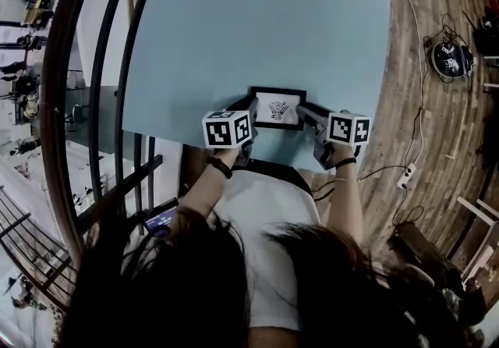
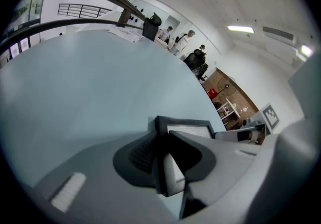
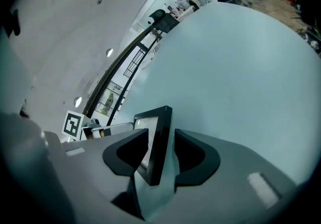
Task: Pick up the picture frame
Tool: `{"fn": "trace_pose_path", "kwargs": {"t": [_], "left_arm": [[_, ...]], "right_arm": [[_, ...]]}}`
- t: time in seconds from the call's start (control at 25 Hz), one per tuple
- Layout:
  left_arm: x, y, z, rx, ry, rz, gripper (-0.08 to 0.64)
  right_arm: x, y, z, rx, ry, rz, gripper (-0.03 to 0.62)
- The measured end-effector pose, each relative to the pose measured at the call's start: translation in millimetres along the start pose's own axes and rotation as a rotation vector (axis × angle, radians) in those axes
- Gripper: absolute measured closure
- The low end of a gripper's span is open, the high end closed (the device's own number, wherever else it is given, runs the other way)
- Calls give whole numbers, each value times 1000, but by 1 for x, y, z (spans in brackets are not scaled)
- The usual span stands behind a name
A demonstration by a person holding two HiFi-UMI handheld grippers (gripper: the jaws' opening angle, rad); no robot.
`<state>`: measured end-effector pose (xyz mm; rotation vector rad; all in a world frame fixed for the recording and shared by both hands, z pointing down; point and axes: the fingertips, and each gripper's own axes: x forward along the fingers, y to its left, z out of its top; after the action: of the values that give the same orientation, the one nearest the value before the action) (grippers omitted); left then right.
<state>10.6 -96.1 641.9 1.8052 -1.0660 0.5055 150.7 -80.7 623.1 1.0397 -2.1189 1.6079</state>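
1. The left gripper (image 2: pixel 161 142) is clenched on the picture frame (image 1: pixel 277 108). Its pads press the black rim at the frame's 9 o'clock. We should keep this hold firm and avoid twisting it.
2. The picture frame is at the 6 o'clock edge of the table (image 1: pixel 265 19), close to the person and between both tools. We cannot tell whether it has already left the surface.
3. The right gripper (image 3: pixel 161 145) stands released. The rim at the frame's 3 o'clock is between its jaws, but with a gap on each side. We judge that it must close squarely on the rim, not on the glass, before we raise both sides together and level.
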Motion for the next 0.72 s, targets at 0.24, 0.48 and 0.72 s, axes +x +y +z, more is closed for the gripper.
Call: {"fn": "trace_pose_path", "kwargs": {"t": [0.24,0.48,0.72], "left_arm": [[0,-1,1,-3,6,-9,445],[0,-2,1,-17,11,-23,445],[1,-2,4,-30,16,-39,445]], "right_arm": [[7,10,1,111,11,115,456],[8,12,7,199,-3,205,457],[27,37,11,279,8,337,457]]}}
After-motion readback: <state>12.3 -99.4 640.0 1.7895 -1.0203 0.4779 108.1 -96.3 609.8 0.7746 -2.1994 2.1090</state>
